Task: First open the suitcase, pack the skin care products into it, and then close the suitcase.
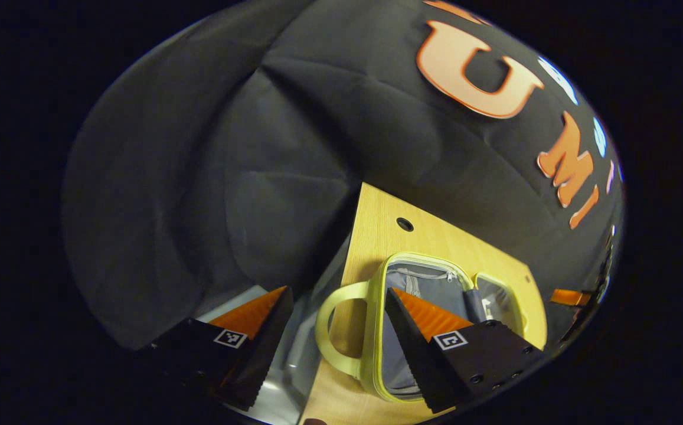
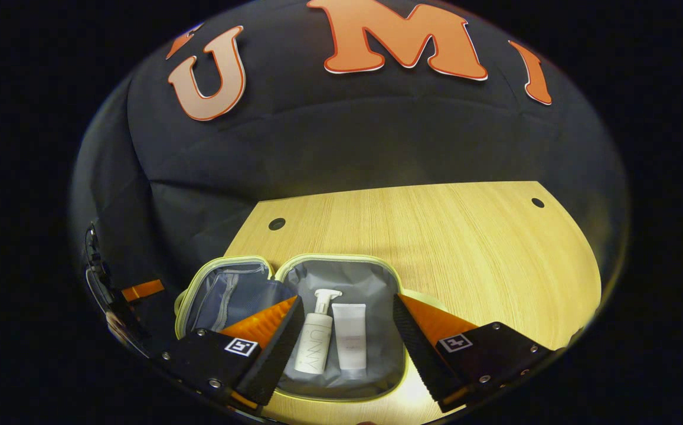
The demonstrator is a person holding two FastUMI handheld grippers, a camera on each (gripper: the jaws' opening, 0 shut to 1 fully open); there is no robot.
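While suitcase [image 2: 341,330] lies open — pump bottle [image 2: 316,342] beside tube [image 2: 350,342] inside.

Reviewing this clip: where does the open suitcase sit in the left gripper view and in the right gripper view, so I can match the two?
Left gripper view: the suitcase lies lower right, open, partly behind that gripper's right finger.
Right gripper view: the suitcase lies bottom centre, open between the fingers.
Shared landmark: the round hole in the wooden table beyond the suitcase.

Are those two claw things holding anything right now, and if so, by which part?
Nothing is held. The left gripper and the right gripper both have their jaws open above the open suitcase, where the pump bottle and tube lie.
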